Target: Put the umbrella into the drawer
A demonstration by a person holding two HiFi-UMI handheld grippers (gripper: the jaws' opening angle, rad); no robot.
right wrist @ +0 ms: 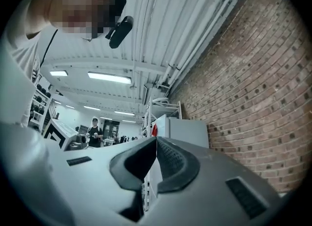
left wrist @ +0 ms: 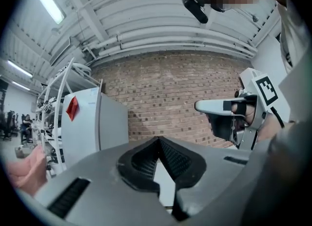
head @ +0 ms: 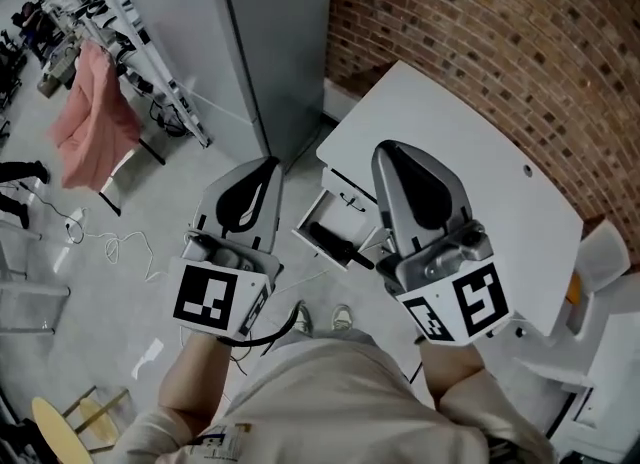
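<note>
Left hand-held gripper [head: 268, 164] and right hand-held gripper [head: 386, 150] closed, empty; umbrella [head: 336, 243] in open drawer [head: 336, 214] (white desk [head: 470, 142]).

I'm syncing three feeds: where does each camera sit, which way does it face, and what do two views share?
Head view: on the person's head, facing steeply down at the drawer holding the umbrella; both forearms, left gripper, right gripper and shoes show.
Left gripper view: rides the left gripper, facing the brick wall; its shut jaws and the right gripper show.
Right gripper view: rides the right gripper, facing slightly upward along that wall; its shut jaws show.
Shared: brick wall, in all three.
</note>
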